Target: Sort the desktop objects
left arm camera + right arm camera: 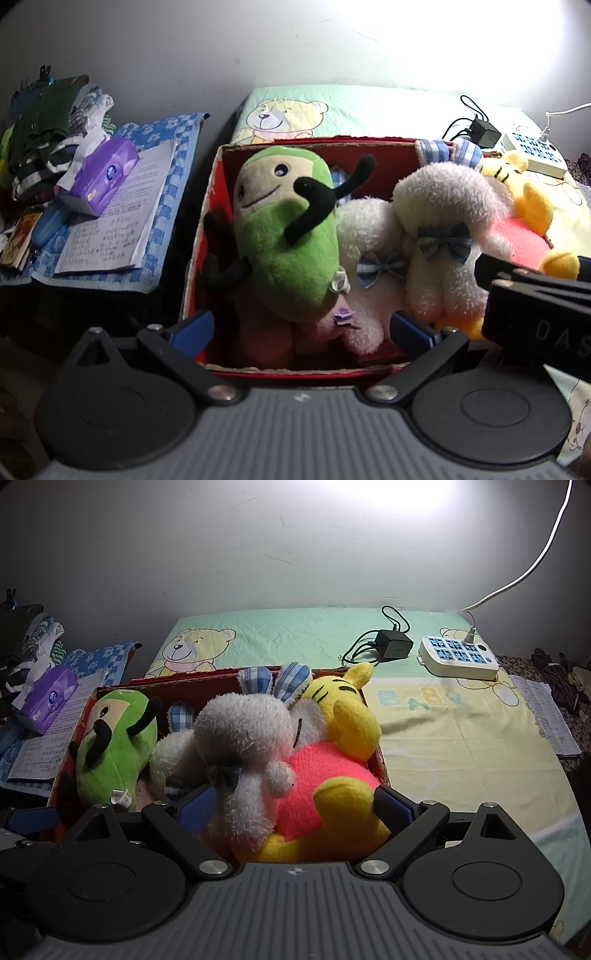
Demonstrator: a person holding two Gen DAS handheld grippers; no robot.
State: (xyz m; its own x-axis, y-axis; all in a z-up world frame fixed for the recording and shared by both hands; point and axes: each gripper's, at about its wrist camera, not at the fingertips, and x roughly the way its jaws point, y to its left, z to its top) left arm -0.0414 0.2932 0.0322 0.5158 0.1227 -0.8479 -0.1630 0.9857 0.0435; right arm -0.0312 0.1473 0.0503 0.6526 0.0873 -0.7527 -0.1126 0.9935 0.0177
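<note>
On the bear-print bed sheet [443, 738], the red box [376, 760] at centre frame brimmed with plush toys [240, 731]; both the left gripper [301, 328] and right gripper [295, 805] gaped wide and empty, and the overhanging yellow bear [347, 716] could likely tumble out if nudged.

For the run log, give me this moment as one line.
left gripper: open, empty | right gripper: open | plush toys: in red box

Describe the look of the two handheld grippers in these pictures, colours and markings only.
Both look alike. The left gripper has a ribbed grey body, black round discs either side, black link arms with silver screws, and blue pads on its fingers. The right gripper matches; seen from the left wrist view its black side shows pale letters "DAS". No sleeves or cables show.
</note>
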